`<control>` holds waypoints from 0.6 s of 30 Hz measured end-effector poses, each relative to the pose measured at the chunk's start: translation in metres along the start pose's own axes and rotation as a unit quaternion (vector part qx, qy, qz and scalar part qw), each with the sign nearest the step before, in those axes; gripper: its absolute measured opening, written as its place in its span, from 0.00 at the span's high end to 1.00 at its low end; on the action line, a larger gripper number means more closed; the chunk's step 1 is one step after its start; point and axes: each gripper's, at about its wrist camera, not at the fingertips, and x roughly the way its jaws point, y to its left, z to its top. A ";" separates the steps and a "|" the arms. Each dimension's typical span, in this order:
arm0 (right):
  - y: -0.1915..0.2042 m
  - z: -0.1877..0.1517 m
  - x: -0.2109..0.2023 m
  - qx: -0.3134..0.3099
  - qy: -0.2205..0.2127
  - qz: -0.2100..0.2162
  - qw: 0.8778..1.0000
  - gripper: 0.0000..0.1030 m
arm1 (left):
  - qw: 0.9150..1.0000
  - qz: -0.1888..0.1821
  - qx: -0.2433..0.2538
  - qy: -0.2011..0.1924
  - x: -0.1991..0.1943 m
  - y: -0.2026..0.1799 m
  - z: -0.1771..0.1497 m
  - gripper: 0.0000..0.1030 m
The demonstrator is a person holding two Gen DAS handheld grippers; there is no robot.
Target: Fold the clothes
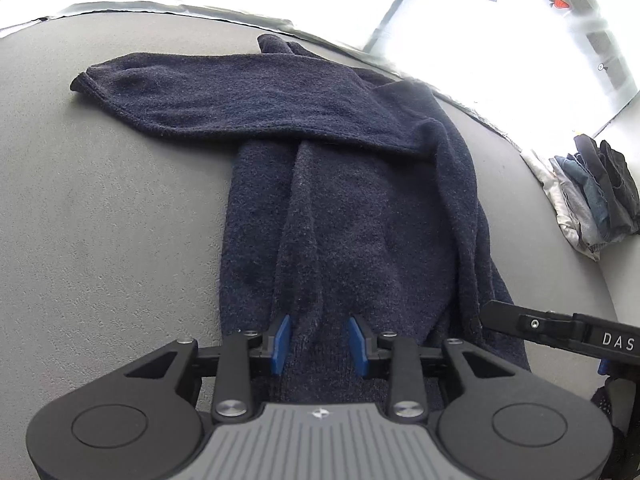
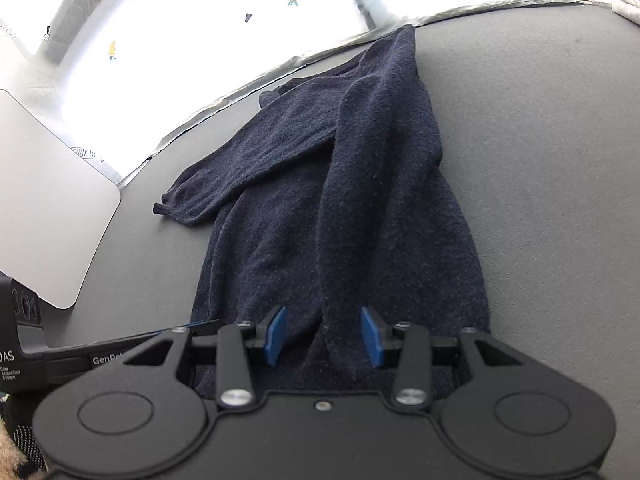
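- the dark navy sweater (image 1: 344, 216) lies flat on the grey bench (image 1: 112, 208), already narrowed into a long strip; its long axis runs from the near edge, under both hand-held grippers, straight away toward the far edge of the bench.
- one sleeve (image 1: 240, 100) is folded across the far part of the body and points out to the left in the left wrist view; in the right wrist view another sleeve (image 2: 380, 184) lies lengthwise down the strip, its cuff end reaching the near hem.
- the left hand-held gripper (image 1: 319, 344) sits at the near hem, blue pads spread, a raised ridge of knit lying between them; the pads do not look pressed on it.
- the right hand-held gripper (image 2: 323, 336) sits at the same near hem just to the right, pads likewise spread, astride the end of the lengthwise sleeve without squeezing it.
- both are about equally close to the hem, side by side, so the cloth lies wholly ahead of them; a fold of near end toward far end would probably run along that axis.
- a pile of other clothes (image 1: 592, 192) sits at the far right, well apart; a pale board (image 2: 52, 216) lies to the left.
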 end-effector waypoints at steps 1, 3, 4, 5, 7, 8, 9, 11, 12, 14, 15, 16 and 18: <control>-0.004 0.005 -0.003 0.010 -0.008 0.001 1.000 0.58 | 1.000 0.005 -0.007 -0.005 -0.002 0.002 0.002 0.66; -0.012 0.016 -0.007 0.023 -0.022 -0.003 0.999 0.58 | 0.999 0.024 -0.018 -0.017 -0.007 0.008 0.007 0.64; -0.016 0.022 -0.008 0.025 -0.027 -0.007 0.999 0.58 | 0.999 0.033 -0.023 -0.024 -0.010 0.010 0.010 0.64; -0.019 0.028 -0.009 0.026 -0.032 -0.011 0.999 0.58 | 0.998 0.045 -0.029 -0.031 -0.011 0.014 0.015 0.62; -0.025 0.040 -0.009 0.026 -0.039 -0.022 0.999 0.58 | 0.996 0.072 -0.046 -0.039 -0.011 0.023 0.027 0.61; -0.028 0.046 -0.008 0.024 -0.040 -0.028 0.999 0.58 | 0.994 0.085 -0.055 -0.043 -0.011 0.028 0.033 0.61; -0.031 0.054 -0.005 0.020 -0.041 -0.035 0.998 0.58 | 0.992 0.095 -0.063 -0.045 -0.010 0.033 0.039 0.61; -0.035 0.068 0.003 0.012 -0.042 -0.045 0.998 0.58 | 0.989 0.115 -0.079 -0.051 -0.008 0.044 0.053 0.61; -0.038 0.076 0.006 0.009 -0.042 -0.049 0.998 0.58 | 0.987 0.124 -0.086 -0.053 -0.007 0.049 0.059 0.61; -0.041 0.088 0.014 0.006 -0.043 -0.055 0.998 0.58 | 0.983 0.141 -0.100 -0.057 -0.004 0.058 0.073 0.60; -0.043 0.095 0.019 0.004 -0.042 -0.057 0.997 0.58 | 0.982 0.147 -0.107 -0.059 -0.002 0.063 0.079 0.60; -0.044 0.103 0.024 0.003 -0.042 -0.059 0.997 0.58 | 0.980 0.151 -0.112 -0.060 0.000 0.068 0.086 0.59; -0.046 0.116 0.035 -0.001 -0.041 -0.063 0.997 0.58 | 0.977 0.162 -0.122 -0.061 0.005 0.077 0.100 0.56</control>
